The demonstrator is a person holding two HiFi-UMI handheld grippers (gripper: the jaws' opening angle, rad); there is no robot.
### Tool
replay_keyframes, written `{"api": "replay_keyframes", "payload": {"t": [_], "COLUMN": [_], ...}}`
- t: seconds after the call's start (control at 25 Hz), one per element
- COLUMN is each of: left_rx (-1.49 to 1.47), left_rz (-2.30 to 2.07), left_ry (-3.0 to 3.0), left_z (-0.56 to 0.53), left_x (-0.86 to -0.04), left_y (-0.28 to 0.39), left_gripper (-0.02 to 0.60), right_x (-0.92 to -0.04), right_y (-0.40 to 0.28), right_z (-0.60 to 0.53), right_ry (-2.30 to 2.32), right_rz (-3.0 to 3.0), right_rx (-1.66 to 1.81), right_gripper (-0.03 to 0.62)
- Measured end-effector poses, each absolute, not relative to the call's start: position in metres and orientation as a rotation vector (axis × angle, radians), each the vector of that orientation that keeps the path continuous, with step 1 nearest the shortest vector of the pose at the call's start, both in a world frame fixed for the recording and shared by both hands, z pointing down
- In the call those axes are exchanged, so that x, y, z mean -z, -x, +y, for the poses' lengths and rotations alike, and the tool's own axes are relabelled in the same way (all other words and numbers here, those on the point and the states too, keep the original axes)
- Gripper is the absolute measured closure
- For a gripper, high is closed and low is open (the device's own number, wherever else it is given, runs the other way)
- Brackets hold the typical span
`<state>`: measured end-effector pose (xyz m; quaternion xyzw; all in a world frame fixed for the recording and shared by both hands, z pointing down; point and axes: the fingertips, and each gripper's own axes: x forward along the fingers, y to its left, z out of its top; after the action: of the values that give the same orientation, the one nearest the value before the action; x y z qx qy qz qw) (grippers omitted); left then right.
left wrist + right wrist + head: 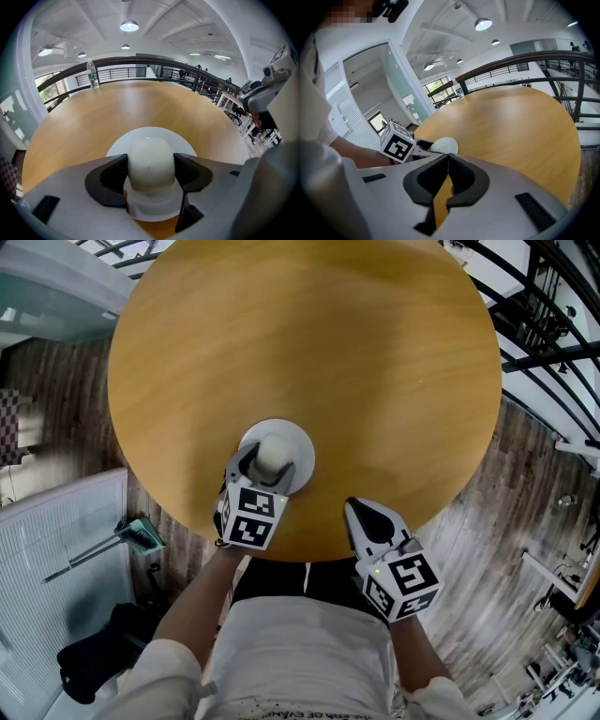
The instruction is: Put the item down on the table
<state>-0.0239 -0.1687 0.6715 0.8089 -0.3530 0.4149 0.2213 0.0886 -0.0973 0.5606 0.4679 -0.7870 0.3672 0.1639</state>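
The big round wood desk (pixel 309 352) has a white plate (pixel 302 442) on it, close to the edge by the person. A white round item (pixel 272 454) is on the plate, right in the middle. It looks like a smooth dome w/ a wider bit at the bottom.

The left hand-held gripper (pixel 269 466) is at the plate. In the left gripper view its two dark jaws press on the white round item (pixel 151 159), one on each side, so it is holding it. The plate (pixel 150 132) shows all round the item & under the jaws. Can't tell if the item sits fully on the plate or is up a tiny bit.

The right hand-held gripper (pixel 361 512) is off to the side, over the desk edge, well apart from the plate. In the right gripper view its jaws (pixel 447 161) are pushed together w/ nothing in them; only the wood desk shows thru the thin slit lower down.

A clear water bottle (pixel 93 75) stands at the far side of the desk, by a dark rail (pixel 140 60). The floor (pixel 525 521) below is grey wood planks.
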Motion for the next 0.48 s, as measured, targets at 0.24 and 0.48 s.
{"api": "replay_keyframes", "payload": {"t": [0.24,0.48], "left_rx": [-1.178,-1.216], "left_rz": [-0.958,-0.935], "left_ry": [-2.207,-2.181], "left_z": [-0.1676,-0.1680], "left_x": [-0.6713,-0.6729], "left_y": [0.0241,0.0227], "left_gripper": [0.261,0.261], "right_x": [-0.5590,-0.5602], "right_y": [-0.0891,-0.0903], "right_z": [-0.0972,-0.0988], "right_ry": [-1.334,-1.330], "right_rz": [-2.246,-2.250], "right_rx": [-1.049,-1.053], "right_gripper": [0.569,0.569]}}
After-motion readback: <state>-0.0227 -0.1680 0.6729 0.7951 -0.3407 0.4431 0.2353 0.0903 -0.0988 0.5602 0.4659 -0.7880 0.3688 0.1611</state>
